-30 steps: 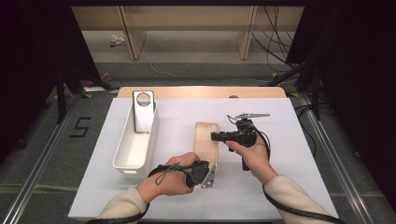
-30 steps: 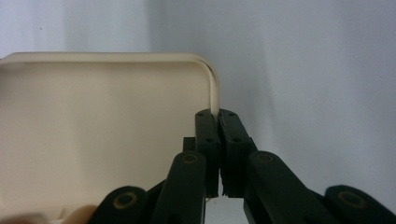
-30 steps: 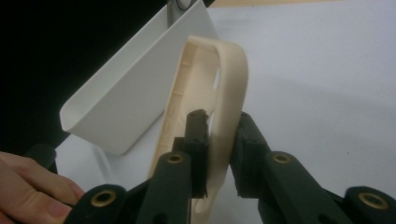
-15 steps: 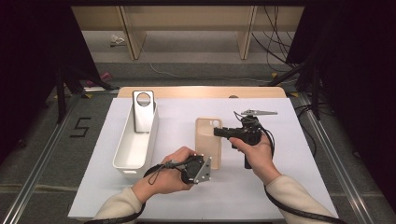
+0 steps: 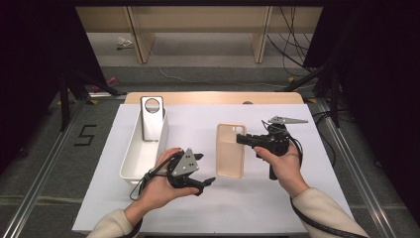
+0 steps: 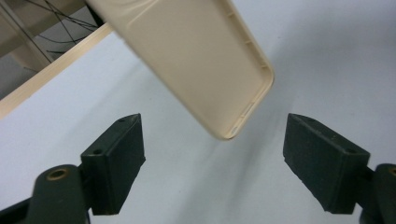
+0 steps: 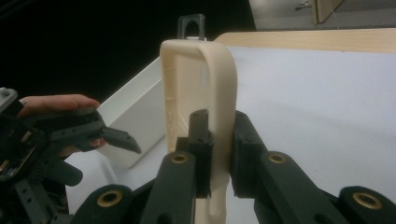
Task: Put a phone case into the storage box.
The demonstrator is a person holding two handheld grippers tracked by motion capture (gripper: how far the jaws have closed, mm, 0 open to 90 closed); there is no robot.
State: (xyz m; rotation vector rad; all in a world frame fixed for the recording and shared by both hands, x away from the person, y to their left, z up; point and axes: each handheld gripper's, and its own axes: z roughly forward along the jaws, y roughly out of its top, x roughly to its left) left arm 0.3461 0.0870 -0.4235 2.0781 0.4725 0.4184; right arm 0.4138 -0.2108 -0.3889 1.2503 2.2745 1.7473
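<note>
Beige phone case [image 5: 231,149] hanging over white table sheet [image 5: 297,208], right of white bin [image 5: 142,148], lifted clear of surface, open side facing up in high view. Right gripper [image 5: 242,140] clamping case wall at its side edge, pads [image 7: 243,140] pressing both faces. Left gripper [image 5: 208,182] sitting just beside case's near corner, jaws just been opening, nothing between them, case corner [image 6: 243,121] ahead of pads. Grey phone stand [image 5: 152,118] standing upright inside bin's far end.
</note>
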